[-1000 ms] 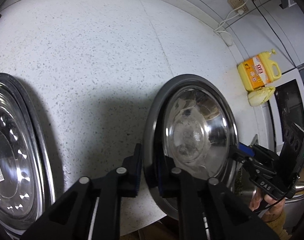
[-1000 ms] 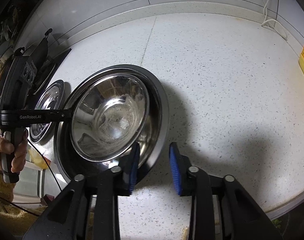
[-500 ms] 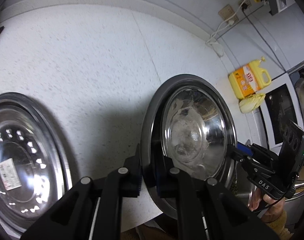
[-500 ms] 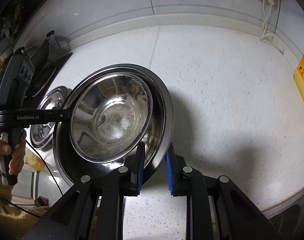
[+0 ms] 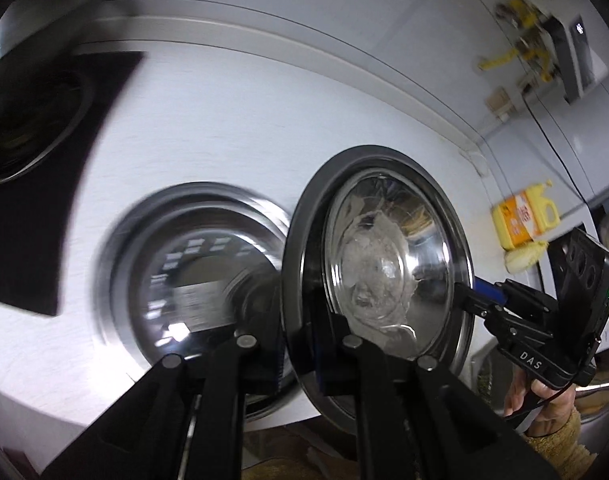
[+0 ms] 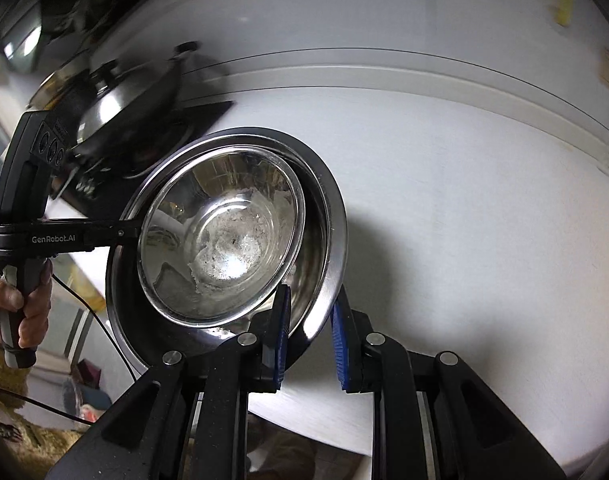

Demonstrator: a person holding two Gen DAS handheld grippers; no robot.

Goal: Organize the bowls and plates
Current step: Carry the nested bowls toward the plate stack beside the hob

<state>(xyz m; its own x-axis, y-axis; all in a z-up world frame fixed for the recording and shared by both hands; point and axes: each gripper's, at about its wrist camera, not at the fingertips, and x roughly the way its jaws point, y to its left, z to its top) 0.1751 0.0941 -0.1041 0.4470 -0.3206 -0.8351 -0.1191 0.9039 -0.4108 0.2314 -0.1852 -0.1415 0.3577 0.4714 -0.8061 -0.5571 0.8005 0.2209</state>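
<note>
Two grippers share one stack: a small steel bowl [image 6: 220, 240] nested in a large steel basin [image 6: 320, 264], held by opposite rims clear of the desk [image 6: 484, 240].

Nearest in the right wrist view, the right gripper [image 6: 308, 340] has its jaws pinching the basin's rim between blue pads; across the stack, the left gripper [image 5: 300, 360] has its jaws pressed almost together on the opposite rim. Beyond, a flat steel plate [image 5: 192, 280] lies on the desk, blurred; farther off stand a dark stove [image 5: 36, 184] and a yellow bottle [image 5: 524, 220]. Polished metal is stiff and probably light but slippery, so thin-rim grips may slide. The inner bowl sits loose, so tilting could tip it out; keeping the stack level and matching both hands seems wise.
</note>
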